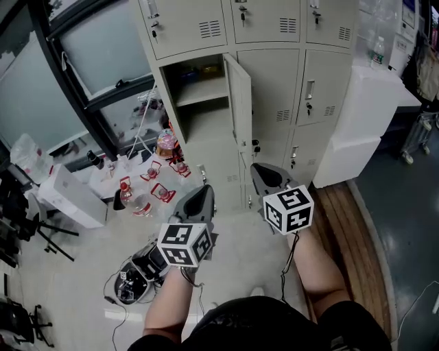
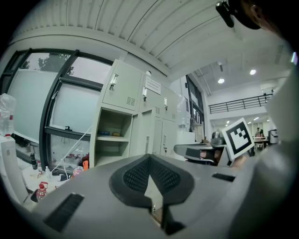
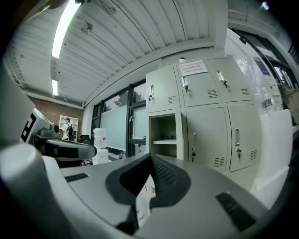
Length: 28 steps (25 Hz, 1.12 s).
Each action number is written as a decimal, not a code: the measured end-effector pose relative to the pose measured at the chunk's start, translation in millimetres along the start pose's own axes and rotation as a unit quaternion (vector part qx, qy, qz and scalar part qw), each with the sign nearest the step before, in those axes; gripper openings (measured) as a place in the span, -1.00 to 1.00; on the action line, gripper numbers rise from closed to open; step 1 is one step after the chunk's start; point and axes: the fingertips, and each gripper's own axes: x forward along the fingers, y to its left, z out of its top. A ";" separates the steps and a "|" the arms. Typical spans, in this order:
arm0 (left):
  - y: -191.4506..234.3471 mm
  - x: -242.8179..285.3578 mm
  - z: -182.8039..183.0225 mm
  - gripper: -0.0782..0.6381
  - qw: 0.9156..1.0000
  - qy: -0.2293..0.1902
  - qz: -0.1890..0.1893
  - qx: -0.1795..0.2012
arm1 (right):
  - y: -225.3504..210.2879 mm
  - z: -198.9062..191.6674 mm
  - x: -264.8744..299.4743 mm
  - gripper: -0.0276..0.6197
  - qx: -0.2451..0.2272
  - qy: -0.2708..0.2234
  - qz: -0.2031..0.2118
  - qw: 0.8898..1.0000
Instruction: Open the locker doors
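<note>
Left tongs (image 1: 200, 194) and right tongs (image 1: 263, 173) clenched, empty. One door (image 1: 239, 103) open. I'd release, grip next handle (image 1: 310, 90) squarely, pull along hinge arc.

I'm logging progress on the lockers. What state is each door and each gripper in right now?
Middle-row left door: swung open.
Middle-row centre door: shut.
Middle-row right door: shut.
Top-row doors: shut.
Left gripper: shut, nothing held.
Right gripper: shut, nothing held.
</note>
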 end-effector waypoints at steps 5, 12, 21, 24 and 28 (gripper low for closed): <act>18.1 -23.6 3.0 -0.79 1.000 0.001 -0.010 0.000 | 29.1 -3.2 -3.4 -0.91 0.001 0.007 -0.017 1.000; 41.0 -58.6 0.7 -0.79 1.000 0.004 -0.027 0.002 | 71.8 -2.3 -7.9 -0.91 0.002 0.010 -0.040 0.999; 60.2 -81.5 7.6 -0.79 0.999 -0.012 -0.041 -0.002 | 102.0 5.8 -3.9 -0.91 -0.005 0.007 -0.053 0.999; 63.8 -84.3 7.8 -0.79 0.999 -0.011 -0.043 -0.003 | 106.8 5.9 -2.2 -0.91 -0.005 0.008 -0.053 0.999; 65.7 -83.6 6.3 -0.79 0.999 -0.009 -0.045 -0.003 | 108.9 3.9 0.0 -0.91 -0.003 0.009 -0.053 0.999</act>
